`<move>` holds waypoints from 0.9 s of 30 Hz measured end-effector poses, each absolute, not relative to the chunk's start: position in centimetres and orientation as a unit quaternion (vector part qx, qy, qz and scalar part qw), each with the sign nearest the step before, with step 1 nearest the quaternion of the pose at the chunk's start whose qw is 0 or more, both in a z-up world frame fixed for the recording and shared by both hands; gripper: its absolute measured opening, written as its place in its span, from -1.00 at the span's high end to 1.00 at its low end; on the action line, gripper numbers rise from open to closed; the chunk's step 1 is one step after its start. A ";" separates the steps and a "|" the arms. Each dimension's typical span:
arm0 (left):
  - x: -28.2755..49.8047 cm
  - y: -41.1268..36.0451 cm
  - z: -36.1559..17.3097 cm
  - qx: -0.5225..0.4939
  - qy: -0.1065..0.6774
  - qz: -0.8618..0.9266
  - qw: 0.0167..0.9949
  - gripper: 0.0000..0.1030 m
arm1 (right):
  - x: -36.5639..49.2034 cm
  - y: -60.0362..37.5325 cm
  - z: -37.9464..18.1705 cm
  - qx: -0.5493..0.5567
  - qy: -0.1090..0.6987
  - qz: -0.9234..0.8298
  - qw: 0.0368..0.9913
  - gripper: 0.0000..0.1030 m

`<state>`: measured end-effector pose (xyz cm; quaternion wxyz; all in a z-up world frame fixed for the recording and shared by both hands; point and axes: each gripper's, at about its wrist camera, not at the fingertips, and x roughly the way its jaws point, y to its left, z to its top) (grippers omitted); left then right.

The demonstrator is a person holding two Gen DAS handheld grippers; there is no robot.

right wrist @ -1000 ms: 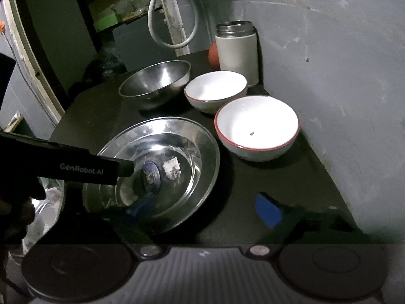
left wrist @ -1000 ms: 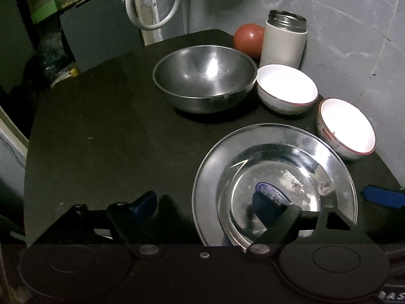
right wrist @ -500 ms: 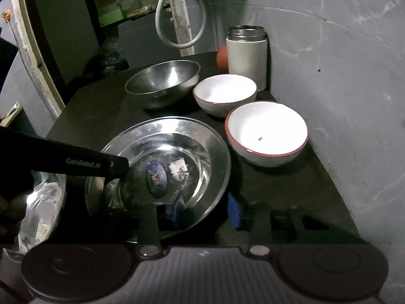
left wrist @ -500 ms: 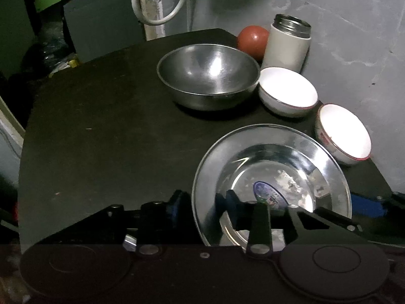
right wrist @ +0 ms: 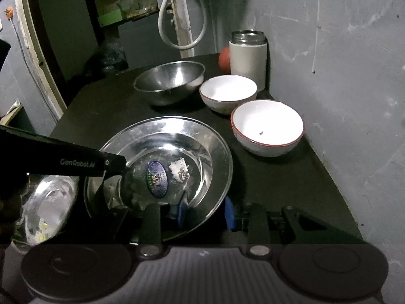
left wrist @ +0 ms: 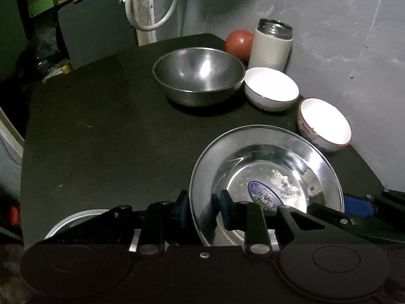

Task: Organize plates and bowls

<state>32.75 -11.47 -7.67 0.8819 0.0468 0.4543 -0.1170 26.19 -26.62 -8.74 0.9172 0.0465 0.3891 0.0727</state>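
A wide steel plate [left wrist: 268,152] with a blue sticker in its well lies at the near right of the black table [left wrist: 101,139]. My left gripper [left wrist: 201,211] is shut on the plate's near left rim, one blue pad on each side. In the right wrist view, my right gripper [right wrist: 205,214] is shut on the near right rim of the same plate [right wrist: 177,131]. A steel bowl [left wrist: 197,76] stands behind it. Two white red-rimmed bowls [left wrist: 270,88] [left wrist: 325,124] sit along the wall. A second steel plate [right wrist: 50,202] lies low at the left.
A white flask [left wrist: 272,45] and a red ball [left wrist: 239,41] stand in the far corner. The grey wall [right wrist: 354,101] borders the table on the right. A white hose loop [left wrist: 152,5] hangs behind. The table's left half is bare black surface.
Both grippers went from open to closed around opposite sides of the steel plate's rim. Both cameras have pulled back and up a little, and the second plate has come into view at the left.
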 end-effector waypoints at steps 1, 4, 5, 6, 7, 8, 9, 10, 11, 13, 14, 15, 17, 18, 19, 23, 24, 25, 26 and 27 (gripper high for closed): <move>32.5 -11.3 -7.4 0.047 0.451 -0.118 0.883 0.47 | 26.0 -26.5 -8.5 0.047 0.387 0.073 0.918 0.33; 32.0 -10.5 -6.6 0.043 0.441 -0.116 0.889 0.47 | 25.4 -25.7 -7.7 0.045 0.377 0.080 0.922 0.33; 31.7 -10.2 -6.3 0.042 0.438 -0.114 0.891 0.47 | 25.4 -25.5 -7.4 0.043 0.375 0.083 0.922 0.33; 31.5 -9.8 -6.0 0.040 0.434 -0.112 0.893 0.47 | 25.3 -25.1 -7.2 0.042 0.372 0.086 0.923 0.33; 31.3 -9.3 -5.8 0.039 0.431 -0.108 0.895 0.47 | 25.2 -24.7 -7.0 0.040 0.369 0.091 0.924 0.33; 31.0 -8.8 -5.5 0.038 0.428 -0.104 0.897 0.47 | 25.2 -24.3 -6.7 0.037 0.367 0.096 0.925 0.33; 30.7 -8.3 -5.3 0.035 0.425 -0.100 0.899 0.47 | 25.2 -23.8 -6.5 0.034 0.364 0.101 0.925 0.33; 30.4 -7.7 -5.0 0.033 0.423 -0.095 0.901 0.47 | 25.1 -23.3 -6.3 0.030 0.362 0.107 0.925 0.33; 30.1 -7.1 -4.9 0.030 0.421 -0.089 0.902 0.47 | 25.1 -22.8 -6.2 0.027 0.361 0.113 0.925 0.33; 29.6 -5.9 -4.6 0.023 0.418 -0.078 0.905 0.47 | 25.1 -21.7 -5.9 0.020 0.358 0.125 0.925 0.33; 29.3 -5.4 -4.5 0.020 0.417 -0.074 0.906 0.47 | 25.0 -21.2 -5.9 0.017 0.357 0.132 0.925 0.33; 29.0 -4.8 -4.5 0.017 0.417 -0.068 0.906 0.47 | 25.0 -20.8 -5.8 0.014 0.357 0.137 0.924 0.33; 28.6 -3.8 -4.4 0.011 0.417 -0.058 0.907 0.47 | 24.9 -19.8 -5.7 0.007 0.357 0.148 0.922 0.33; 28.3 -3.3 -4.4 0.009 0.417 -0.054 0.907 0.47 | 24.9 -19.3 -5.7 0.004 0.357 0.153 0.922 0.33; 28.1 -2.8 -4.3 0.007 0.417 -0.049 0.907 0.47 | 24.8 -18.9 -5.6 0.002 0.357 0.157 0.921 0.33; 27.3 -1.1 -4.3 0.000 0.418 -0.034 0.908 0.47 | 24.6 -17.3 -5.6 -0.007 0.359 0.174 0.917 0.33; 27.1 -0.7 -4.3 -0.002 0.418 -0.030 0.908 0.47 | 24.6 -16.9 -5.6 -0.009 0.360 0.177 0.916 0.33; 26.9 -0.3 -4.3 -0.004 0.419 -0.026 0.908 0.47 | 24.5 -16.5 -5.6 -0.012 0.361 0.182 0.915 0.33; 26.6 0.1 -4.3 -0.005 0.419 -0.023 0.908 0.47 | 24.3 -16.2 -5.5 -0.013 0.361 0.186 0.914 0.33; 26.4 0.5 -4.3 -0.007 0.420 -0.020 0.907 0.47 | 24.2 -15.9 -5.5 -0.015 0.362 0.190 0.912 0.33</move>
